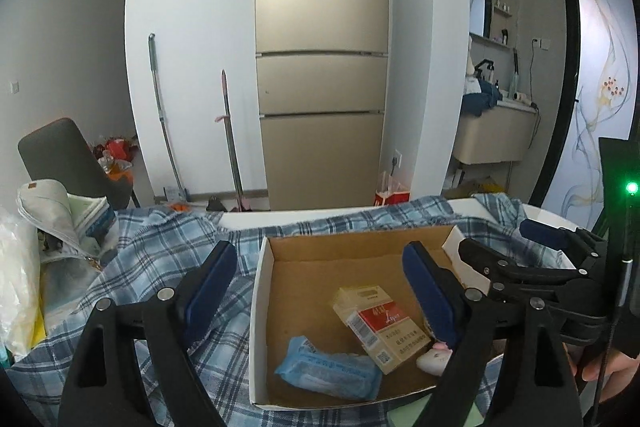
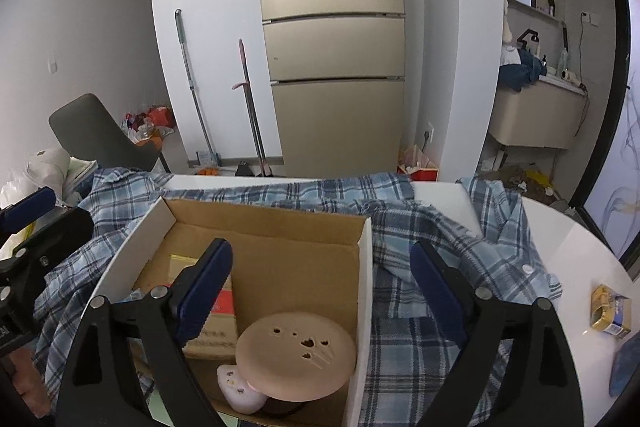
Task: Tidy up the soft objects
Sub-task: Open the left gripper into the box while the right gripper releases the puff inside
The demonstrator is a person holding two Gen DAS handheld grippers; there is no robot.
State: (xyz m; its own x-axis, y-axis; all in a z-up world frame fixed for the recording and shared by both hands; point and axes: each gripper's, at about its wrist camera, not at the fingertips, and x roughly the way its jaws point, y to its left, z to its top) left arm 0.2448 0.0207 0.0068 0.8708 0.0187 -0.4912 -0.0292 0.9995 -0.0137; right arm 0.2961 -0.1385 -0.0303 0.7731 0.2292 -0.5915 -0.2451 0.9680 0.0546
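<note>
An open cardboard box sits on a blue plaid shirt spread over a white table. Inside lie a blue tissue pack, a red and cream carton, a small white and pink toy and a beige round disc. My left gripper is open and empty above the box's left wall. My right gripper is open and empty above the box's right wall; it also shows in the left wrist view.
A gold packet and a blue cloth item lie on the white table at right. A grey pouch and plastic bags crowd the left. Fridge, mops and a grey chair stand behind.
</note>
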